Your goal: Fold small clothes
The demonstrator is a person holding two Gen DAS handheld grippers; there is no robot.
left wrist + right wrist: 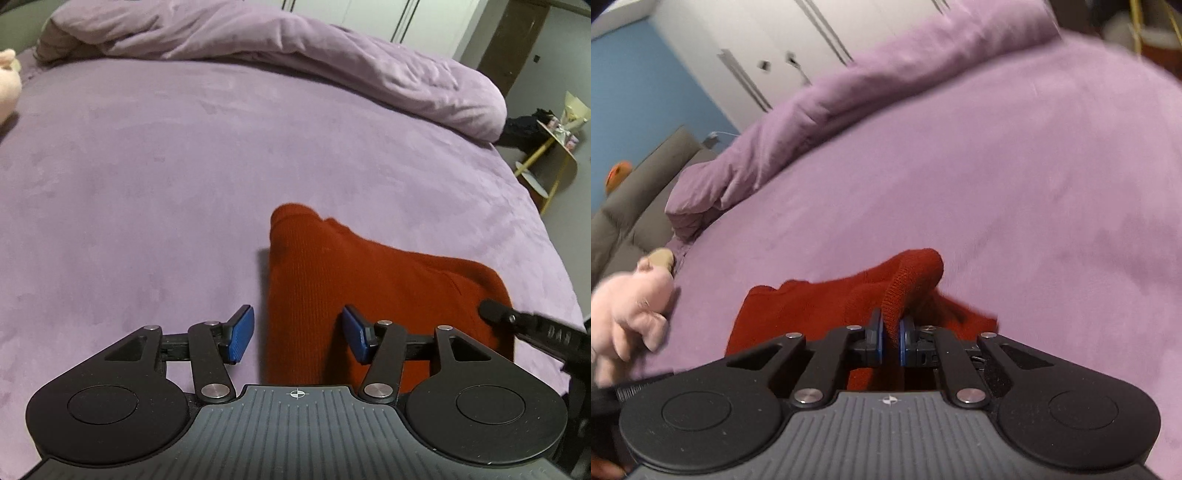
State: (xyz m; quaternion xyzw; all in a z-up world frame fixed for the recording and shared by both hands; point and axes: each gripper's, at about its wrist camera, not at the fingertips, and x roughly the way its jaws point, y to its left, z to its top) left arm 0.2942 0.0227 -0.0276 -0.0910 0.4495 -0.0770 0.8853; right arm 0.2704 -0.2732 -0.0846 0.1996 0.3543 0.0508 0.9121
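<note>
A small red knit garment [369, 291] lies on the purple bed sheet [147, 177], low and right of centre in the left wrist view. My left gripper [297, 334] is open over the garment's left edge, one blue pad on the sheet side, the other over the cloth, holding nothing. Part of the right gripper shows as a black finger [498, 314] at the garment's right edge. In the right wrist view my right gripper [891, 339] is shut on a raised fold of the red garment [912, 280], lifting that edge above the rest of the cloth.
A bunched purple duvet [295, 48] lies along the far side of the bed. A pink plush toy [631, 306] sits on the bed to the left. A yellow-legged side table [554, 155] stands beyond the bed's right edge. White wardrobe doors [768, 44] stand behind.
</note>
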